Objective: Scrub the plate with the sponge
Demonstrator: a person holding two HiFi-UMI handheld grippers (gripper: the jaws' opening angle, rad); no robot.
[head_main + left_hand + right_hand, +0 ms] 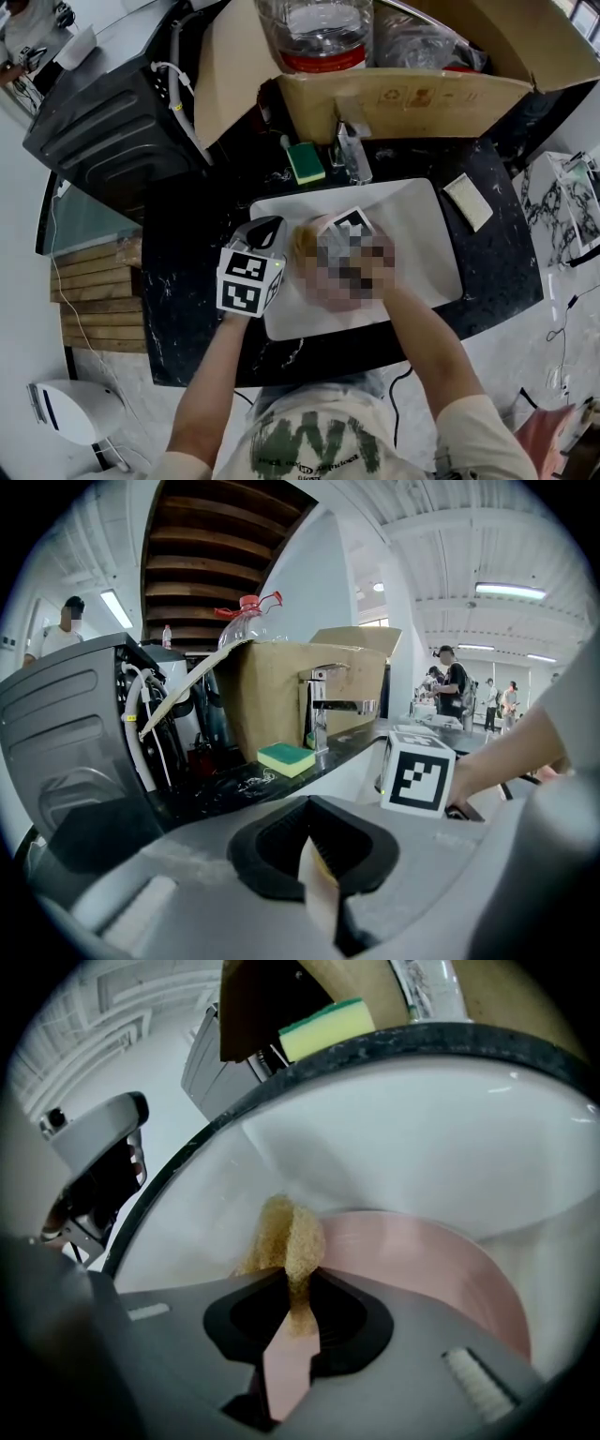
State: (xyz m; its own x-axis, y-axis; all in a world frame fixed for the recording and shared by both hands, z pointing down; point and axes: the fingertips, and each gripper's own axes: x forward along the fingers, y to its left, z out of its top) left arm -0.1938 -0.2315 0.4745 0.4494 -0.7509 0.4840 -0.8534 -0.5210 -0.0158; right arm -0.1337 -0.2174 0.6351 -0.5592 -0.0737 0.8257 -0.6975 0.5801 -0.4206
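Fingers (349, 1324) of right gripper (298, 1290) pinch sponge (286, 1239) on plate (422, 1269); left gripper (314, 850) clamps rim; forearms (211, 384) converge.

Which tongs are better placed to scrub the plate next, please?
Right. The right tongs clamp the tan sponge just over the pink plate in the white sink. The left tongs grip only a thin pale edge, apparently the plate's rim, steadying it.
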